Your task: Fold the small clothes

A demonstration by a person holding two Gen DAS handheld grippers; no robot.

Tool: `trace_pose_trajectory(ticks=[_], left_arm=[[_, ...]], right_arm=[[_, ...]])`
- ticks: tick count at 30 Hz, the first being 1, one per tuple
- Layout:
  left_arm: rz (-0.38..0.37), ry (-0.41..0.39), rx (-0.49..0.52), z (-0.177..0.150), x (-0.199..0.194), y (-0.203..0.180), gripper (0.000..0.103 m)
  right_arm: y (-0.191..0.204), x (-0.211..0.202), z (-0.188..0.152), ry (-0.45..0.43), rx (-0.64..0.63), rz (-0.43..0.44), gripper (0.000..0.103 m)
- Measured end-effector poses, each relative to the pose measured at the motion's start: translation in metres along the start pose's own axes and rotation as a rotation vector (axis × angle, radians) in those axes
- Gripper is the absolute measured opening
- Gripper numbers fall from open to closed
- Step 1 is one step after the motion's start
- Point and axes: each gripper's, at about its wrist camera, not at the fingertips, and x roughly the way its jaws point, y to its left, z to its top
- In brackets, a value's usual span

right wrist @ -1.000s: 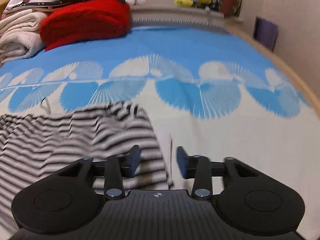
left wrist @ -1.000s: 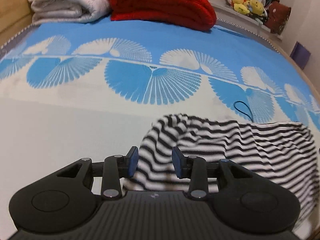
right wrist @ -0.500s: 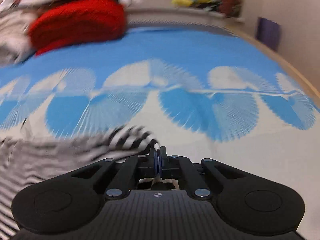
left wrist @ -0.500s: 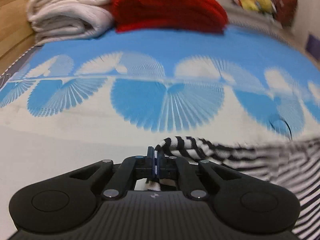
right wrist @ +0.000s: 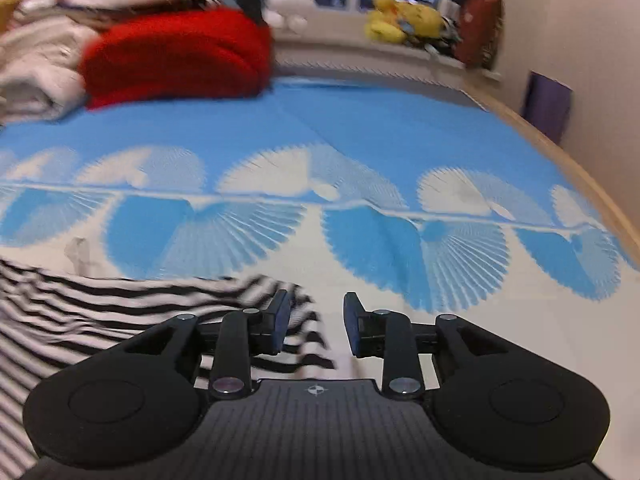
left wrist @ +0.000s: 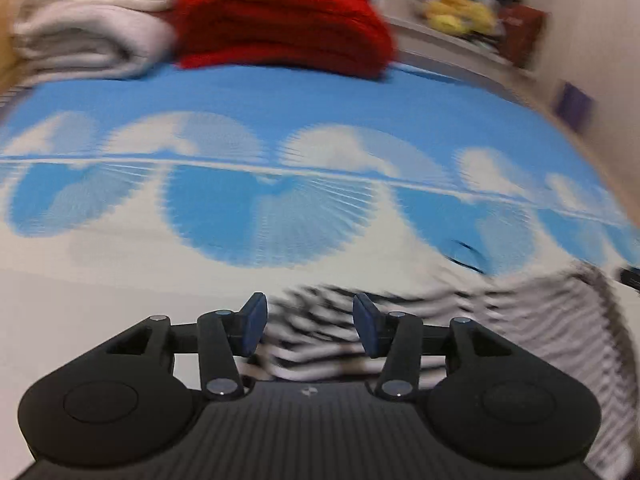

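A black-and-white striped garment (left wrist: 520, 320) lies on the blue-and-white bed cover (left wrist: 280, 120). In the left wrist view my left gripper (left wrist: 306, 326) is open, its jaws spread over the garment's near left corner, holding nothing. In the right wrist view the garment (right wrist: 100, 304) lies to the left. My right gripper (right wrist: 314, 322) is open above its right corner, with the left finger over the striped cloth and the right finger over bare cover. Both views are motion-blurred.
Folded red blanket (left wrist: 280, 24) and pale folded blankets (left wrist: 80, 28) lie at the far end of the bed. Yellow plush toys (right wrist: 400, 20) sit on a ledge behind. A wooden bed edge (right wrist: 580, 176) runs along the right. A dark loop (left wrist: 466, 256) lies beyond the garment.
Half a second ago both grippers were shut on the garment's corners. Both have now opened and let the cloth go, and the corners lie down on the bed.
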Motion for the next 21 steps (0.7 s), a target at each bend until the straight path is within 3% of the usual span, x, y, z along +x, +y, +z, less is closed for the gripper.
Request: trace_pose_trajectory(ticks=[2, 3, 4, 6, 9, 12, 13, 15, 17, 19, 21], left_arm=[[-0.059, 0.071, 0.089, -0.008, 0.016, -0.015, 0.052], [-0.051, 0.119, 0.144, -0.014, 0.028, -0.022, 0.052], [-0.02, 0.171, 0.189, -0.021, 0.041, -0.028, 0.052], [0.08, 0.25, 0.266, -0.035, 0.059, -0.036, 0.052], [0.064, 0.173, 0.269, -0.026, 0.036, -0.045, 0.05], [-0.092, 0.075, 0.255, -0.02, 0.002, -0.055, 0.05], [-0.135, 0.088, 0.273, -0.024, 0.0, -0.06, 0.05], [-0.16, 0.211, 0.339, -0.04, 0.016, -0.07, 0.05], [-0.071, 0.336, 0.453, -0.064, 0.036, -0.077, 0.056], [-0.05, 0.3, 0.475, -0.064, 0.027, -0.081, 0.053], [-0.101, 0.259, 0.394, -0.055, 0.007, -0.077, 0.051]], right_arm=[[0.002, -0.005, -0.007, 0.018, -0.02, 0.096, 0.031], [0.003, -0.002, -0.012, 0.06, -0.027, 0.148, 0.031], [0.004, 0.006, -0.02, 0.136, -0.035, 0.191, 0.032], [0.007, 0.027, -0.041, 0.323, -0.086, 0.188, 0.032], [0.009, 0.016, -0.042, 0.301, -0.142, 0.164, 0.032], [-0.004, -0.01, -0.032, 0.249, -0.05, 0.246, 0.032], [-0.005, -0.016, -0.033, 0.25, -0.053, 0.282, 0.032], [-0.005, -0.019, -0.045, 0.331, -0.078, 0.339, 0.033], [-0.003, -0.012, -0.069, 0.456, -0.176, 0.297, 0.034], [-0.001, -0.025, -0.075, 0.42, -0.254, 0.272, 0.034], [-0.012, -0.038, -0.068, 0.405, -0.151, 0.287, 0.034]])
